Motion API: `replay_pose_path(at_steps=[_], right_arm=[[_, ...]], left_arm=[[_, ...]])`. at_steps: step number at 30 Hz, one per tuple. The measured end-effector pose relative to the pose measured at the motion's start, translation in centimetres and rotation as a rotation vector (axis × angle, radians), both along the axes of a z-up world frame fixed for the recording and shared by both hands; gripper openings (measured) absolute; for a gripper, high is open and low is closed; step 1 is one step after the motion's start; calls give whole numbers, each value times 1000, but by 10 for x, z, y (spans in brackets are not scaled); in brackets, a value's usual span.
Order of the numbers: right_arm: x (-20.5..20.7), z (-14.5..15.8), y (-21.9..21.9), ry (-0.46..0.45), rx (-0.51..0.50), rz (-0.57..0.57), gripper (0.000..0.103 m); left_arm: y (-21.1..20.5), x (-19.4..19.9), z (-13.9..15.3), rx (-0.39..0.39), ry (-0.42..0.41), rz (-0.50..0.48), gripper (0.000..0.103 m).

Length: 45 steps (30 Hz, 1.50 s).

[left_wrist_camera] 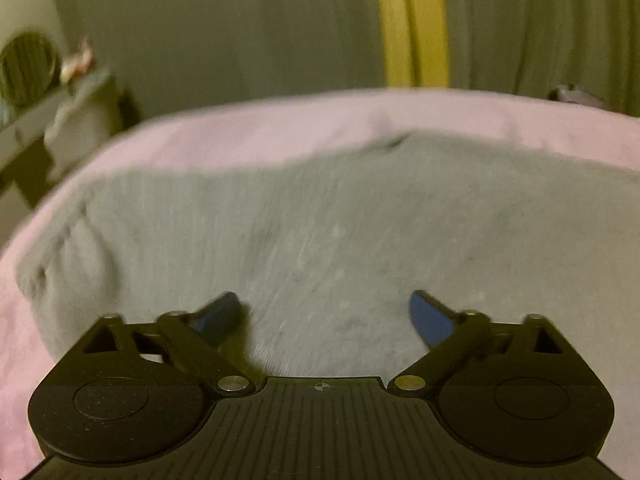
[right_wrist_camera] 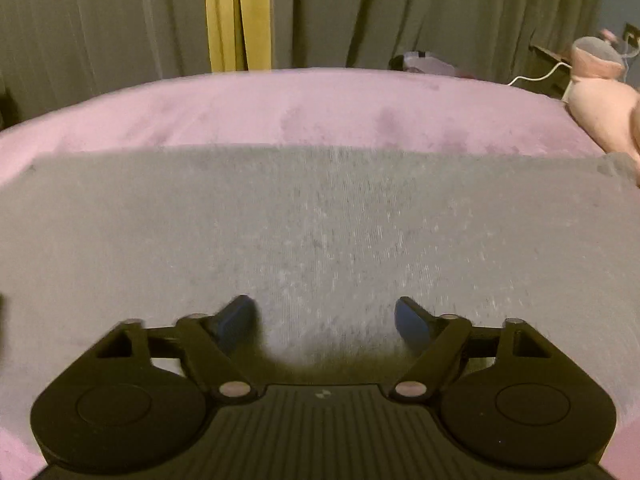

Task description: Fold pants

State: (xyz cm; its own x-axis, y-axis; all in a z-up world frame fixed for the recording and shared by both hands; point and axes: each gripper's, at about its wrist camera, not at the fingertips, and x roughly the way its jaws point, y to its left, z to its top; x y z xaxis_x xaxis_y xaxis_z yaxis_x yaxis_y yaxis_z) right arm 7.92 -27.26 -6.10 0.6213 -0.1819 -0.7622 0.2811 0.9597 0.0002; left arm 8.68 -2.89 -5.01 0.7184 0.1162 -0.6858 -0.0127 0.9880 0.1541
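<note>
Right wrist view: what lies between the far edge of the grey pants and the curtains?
Only a bare strip of the pink bed cover lies between the grey pants and the curtains, seen in the right wrist view.

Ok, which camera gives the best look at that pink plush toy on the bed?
The right wrist view: the pink plush toy lies at the pink bed cover's far right edge. The left wrist view doesn't show it at all.

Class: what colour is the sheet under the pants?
Pink sheet, clearest in the right wrist view.
</note>
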Motion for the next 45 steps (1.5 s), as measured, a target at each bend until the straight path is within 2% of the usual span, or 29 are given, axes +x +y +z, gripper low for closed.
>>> replay_pose_path(at_steps=[1,3,6,8,10,12,13,16,18,19,21,23,25,27,31,33,35,38,40,42,44,45], right_arm=[[3,-3,-7,-18,-24,-16,96],[6,-9,-23,-40,-55,-76,99],[-1,-6,-60,-63,21,-231,99],[-13,0,-85,-66,84,-326,98],[-37,7,-121,-81,170,-440,98],[-76,17,-160,-167,287,-545,96],[-98,23,-178,-210,316,-603,95],[-156,37,-217,-256,337,-755,88],[-191,38,-236,-278,397,-812,76],[-203,36,-242,-283,425,-828,73],[-221,28,-248,-283,449,-853,54],[-231,18,-249,-279,468,-859,44],[-232,7,-256,-276,504,-869,40],[-233,-1,-258,-299,548,-875,26],[-227,3,-264,-350,607,-886,23],[-224,5,-266,-363,604,-861,5],[-225,17,-262,-401,563,-822,5],[-226,35,-248,-483,427,-713,5],[-226,34,-245,-439,326,-747,8],[-225,20,-254,-317,323,-851,36],[-235,3,-264,-280,442,-905,51],[-240,-3,-266,-294,495,-915,53]], left_arm=[[9,3,1,-55,-16,30,101],[22,6,2,-72,-42,104,102],[38,5,3,-134,-37,167,102],[42,4,5,-132,-37,182,102],[42,5,5,-117,-39,182,102],[39,3,5,-100,-42,180,102],[36,4,7,-93,-43,179,102],[34,5,7,-86,-44,181,102],[28,1,7,-83,-44,185,102],[27,1,7,-82,-44,188,102],[25,0,7,-79,-44,200,102],[23,-2,8,-74,-42,210,102],[22,-5,10,-68,-39,211,102],[21,-8,12,-69,-35,209,101],[22,-15,18,-82,-39,217,101],[23,-17,20,-88,-41,229,101],[25,-19,23,-98,-55,242,101],[30,-23,28,-113,-86,266,101],[34,-24,30,-128,-92,282,101],[37,-22,28,-139,-78,295,101],[40,-21,27,-147,-64,305,101],[41,-21,27,-152,-65,307,101]])
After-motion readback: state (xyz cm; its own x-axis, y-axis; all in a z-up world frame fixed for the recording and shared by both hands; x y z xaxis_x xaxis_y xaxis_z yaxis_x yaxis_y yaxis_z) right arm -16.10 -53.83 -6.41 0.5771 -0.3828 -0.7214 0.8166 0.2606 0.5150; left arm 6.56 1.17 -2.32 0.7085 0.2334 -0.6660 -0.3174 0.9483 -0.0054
